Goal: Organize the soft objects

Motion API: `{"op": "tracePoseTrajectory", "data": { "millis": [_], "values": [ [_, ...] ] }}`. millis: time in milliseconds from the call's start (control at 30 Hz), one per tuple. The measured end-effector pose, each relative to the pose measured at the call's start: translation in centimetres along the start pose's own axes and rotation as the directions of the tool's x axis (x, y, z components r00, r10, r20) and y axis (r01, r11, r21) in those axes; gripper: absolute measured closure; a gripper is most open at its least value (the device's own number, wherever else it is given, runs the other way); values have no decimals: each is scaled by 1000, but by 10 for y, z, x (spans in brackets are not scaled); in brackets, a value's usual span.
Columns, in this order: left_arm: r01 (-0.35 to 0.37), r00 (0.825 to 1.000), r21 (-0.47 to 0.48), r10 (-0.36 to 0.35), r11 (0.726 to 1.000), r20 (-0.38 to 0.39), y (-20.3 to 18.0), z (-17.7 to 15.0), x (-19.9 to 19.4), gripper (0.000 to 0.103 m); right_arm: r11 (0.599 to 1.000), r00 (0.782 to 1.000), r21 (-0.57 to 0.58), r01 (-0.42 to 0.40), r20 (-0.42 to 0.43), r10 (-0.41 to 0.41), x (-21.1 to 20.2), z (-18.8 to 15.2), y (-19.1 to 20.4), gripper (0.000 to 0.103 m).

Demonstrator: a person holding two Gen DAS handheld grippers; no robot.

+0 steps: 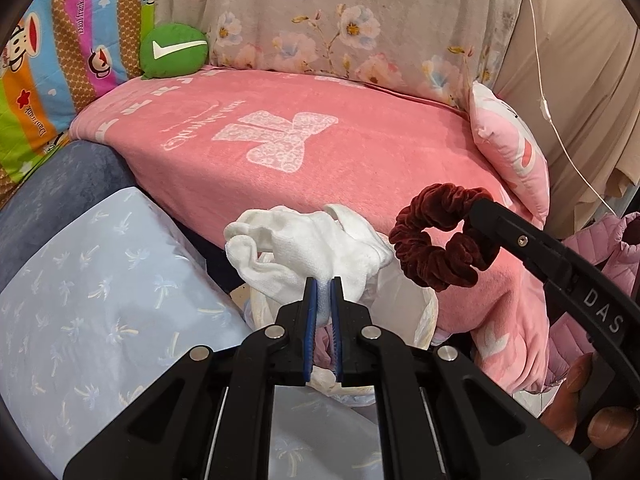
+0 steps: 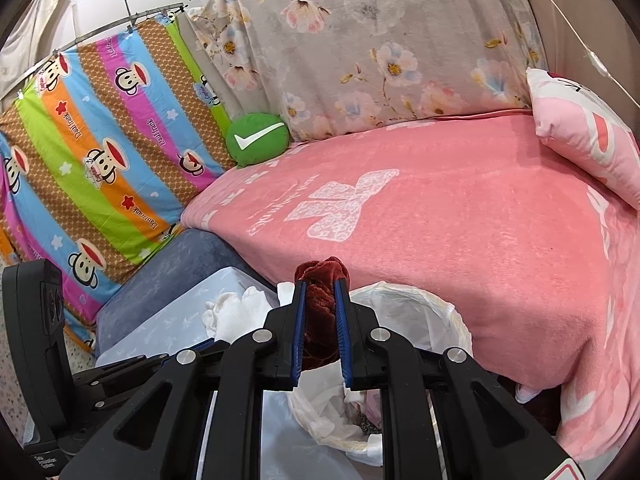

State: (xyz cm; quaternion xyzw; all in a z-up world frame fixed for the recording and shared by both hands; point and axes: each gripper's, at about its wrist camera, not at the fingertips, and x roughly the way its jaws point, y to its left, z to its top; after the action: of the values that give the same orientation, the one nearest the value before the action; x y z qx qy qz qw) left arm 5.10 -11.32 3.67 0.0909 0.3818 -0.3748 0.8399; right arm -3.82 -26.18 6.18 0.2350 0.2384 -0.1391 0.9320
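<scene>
The left gripper [image 1: 323, 282] pinches a white cloth [image 1: 308, 246]. The right gripper [image 2: 320, 284] clamps a maroon scrunchie [image 2: 320, 304] above the lined bin [image 2: 416, 312]

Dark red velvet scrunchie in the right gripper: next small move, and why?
Probably ease the right gripper down toward the white-lined bin and open. Its pads are clamped on the dark red velvet scrunchie, which already hangs over the bin's mouth, and the left gripper holds the white cloth beside it.
</scene>
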Motion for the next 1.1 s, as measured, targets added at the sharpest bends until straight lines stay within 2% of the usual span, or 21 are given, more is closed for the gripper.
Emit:
{"op": "tracePoseTrajectory", "data": {
  "millis": [333, 533, 600, 667, 700, 900, 967, 1100],
  "values": [
    [9, 1000, 9, -9, 1000, -28, -7, 2, 17, 95, 1000, 1000, 10, 18, -21, -18, 11, 1, -12, 87],
    [-1, 999, -4, 0, 1000, -45, -4, 1, 25, 92, 1000, 999, 13, 29, -26, -28, 18, -2, -12, 79],
    [-9, 999, -12, 8, 1000, -45, -2, 0, 26, 86, 1000, 999, 13, 28, -29, -28, 20, -2, -13, 79],
    [-17, 999, -20, 16, 1000, -40, 1, -1, 26, 75, 1000, 999, 11, 27, -31, -27, 22, -3, -13, 76],
    [-23, 999, -23, 22, 999, -36, 2, -1, 25, 73, 1000, 999, 10, 28, -32, -28, 21, -4, -11, 73],
    [-46, 999, -43, 45, 998, -23, 10, -2, 21, 62, 1000, 998, -11, 29, -47, -30, 23, -7, -3, 73],
    [-64, 998, -50, 63, 997, -15, 13, -4, 17, 49, 999, 998, -23, 32, -53, -33, 23, -9, 0, 72],
    [-103, 995, -63, 104, 993, 6, 21, -10, 8, 37, 998, 996, -60, 33, -77, -37, 21, -12, 9, 59]
  ]
}}
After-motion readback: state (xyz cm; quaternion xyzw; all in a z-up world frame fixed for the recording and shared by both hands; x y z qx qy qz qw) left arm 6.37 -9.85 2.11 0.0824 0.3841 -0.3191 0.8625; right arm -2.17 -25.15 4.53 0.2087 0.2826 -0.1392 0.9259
